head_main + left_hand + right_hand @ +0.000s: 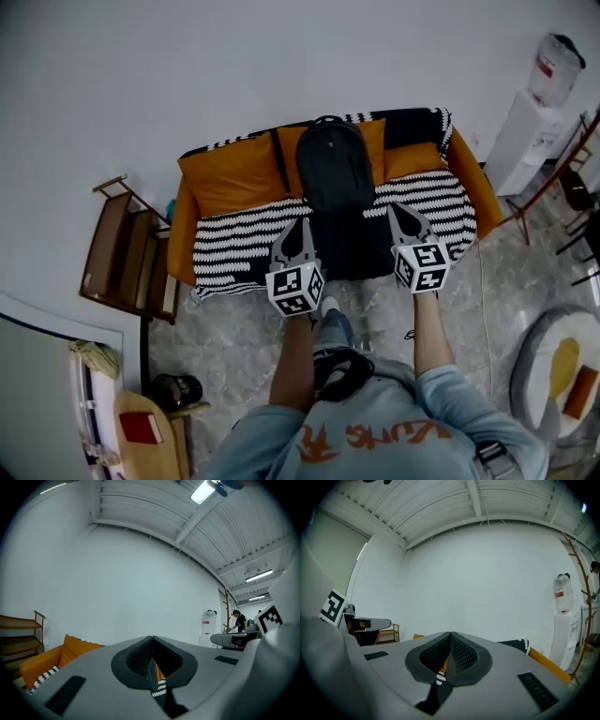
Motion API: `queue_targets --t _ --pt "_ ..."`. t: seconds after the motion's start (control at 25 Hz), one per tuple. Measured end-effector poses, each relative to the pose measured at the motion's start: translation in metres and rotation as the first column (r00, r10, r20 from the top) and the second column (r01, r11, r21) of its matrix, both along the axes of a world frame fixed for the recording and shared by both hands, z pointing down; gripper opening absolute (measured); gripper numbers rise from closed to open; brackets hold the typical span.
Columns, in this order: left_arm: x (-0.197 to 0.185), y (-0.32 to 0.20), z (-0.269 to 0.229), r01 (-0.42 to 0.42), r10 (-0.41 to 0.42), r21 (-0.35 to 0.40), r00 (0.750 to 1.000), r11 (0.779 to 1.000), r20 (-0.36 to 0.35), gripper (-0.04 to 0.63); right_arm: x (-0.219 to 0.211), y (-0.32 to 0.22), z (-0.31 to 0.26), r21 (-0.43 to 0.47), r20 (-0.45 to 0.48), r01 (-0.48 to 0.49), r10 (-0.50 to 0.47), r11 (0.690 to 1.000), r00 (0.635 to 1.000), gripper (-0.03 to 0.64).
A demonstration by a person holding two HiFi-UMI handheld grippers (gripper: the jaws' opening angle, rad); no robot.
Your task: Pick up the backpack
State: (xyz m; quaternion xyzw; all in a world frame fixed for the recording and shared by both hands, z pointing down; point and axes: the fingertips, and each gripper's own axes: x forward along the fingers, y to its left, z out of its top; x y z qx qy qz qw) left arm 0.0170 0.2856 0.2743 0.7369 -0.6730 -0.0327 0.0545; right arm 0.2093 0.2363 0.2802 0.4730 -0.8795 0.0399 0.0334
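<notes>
Leaning upright against the orange back cushions (234,169), the black backpack (335,169) sits at the middle of the sofa (469,183), with its top handle at the backrest's upper edge. Its base rests on a black-and-white striped throw (234,246) that covers the seat, just above a plain dark band running down the front.

The left hand-held gripper (300,225) hovers over the seat's front edge to the left of that band. Its jaws are clenched, pad against pad, and clear of the backpack. The right hand-held gripper (397,211) hovers over the seat on the band's other side, likewise clenched on itself and apart from the backpack. In each gripper view only a sliver of orange and striped fabric shows beneath the meeting pads.

A wooden shelf (127,248) stands left of the sofa on the marbled floor (234,328). A water dispenser (530,112) stands to the sofa's right.
</notes>
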Motion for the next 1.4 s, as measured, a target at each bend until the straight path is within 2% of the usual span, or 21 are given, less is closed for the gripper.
queue_targets --t 0.28,0.56,0.72,0.88,1.04,1.16,1.4 --pt "-0.021 -0.082 0.05 -0.053 0.051 -0.131 0.999 0.99 -0.018 0.02 -0.023 -0.074 0.05 -0.124 -0.007 -0.044 0.043 0.991 0.999 -0.003" --pt "-0.07 -0.172 0.093 -0.054 0.032 -0.223 0.995 0.973 -0.099 0.02 -0.07 -0.161 0.074 -0.202 -0.08 -0.051 0.035 0.978 0.996 -0.003" --pt "-0.11 -0.225 0.101 -0.043 0.011 -0.238 0.991 0.97 -0.135 0.02 -0.112 -0.212 0.072 -0.219 -0.122 -0.038 0.011 0.975 0.992 -0.003" --pt "-0.134 -0.263 0.108 -0.049 0.017 -0.239 0.991 0.97 -0.134 0.02 -0.142 -0.247 0.077 -0.227 -0.138 -0.034 0.002 0.973 0.99 -0.003" --pt "-0.138 -0.286 0.112 -0.077 0.047 -0.24 0.99 0.968 -0.13 0.02 -0.153 -0.265 0.077 -0.219 -0.141 -0.047 0.015 0.975 0.99 -0.003" --pt "-0.131 -0.295 0.114 -0.112 0.082 -0.246 0.988 0.963 -0.13 0.02 -0.146 -0.274 0.078 -0.225 -0.145 -0.075 0.043 0.971 0.989 -0.003" --pt "-0.139 -0.322 0.099 -0.118 0.093 -0.207 0.988 0.971 -0.127 0.02 -0.152 -0.296 0.062 -0.196 -0.156 -0.083 0.052 0.977 0.986 -0.003"
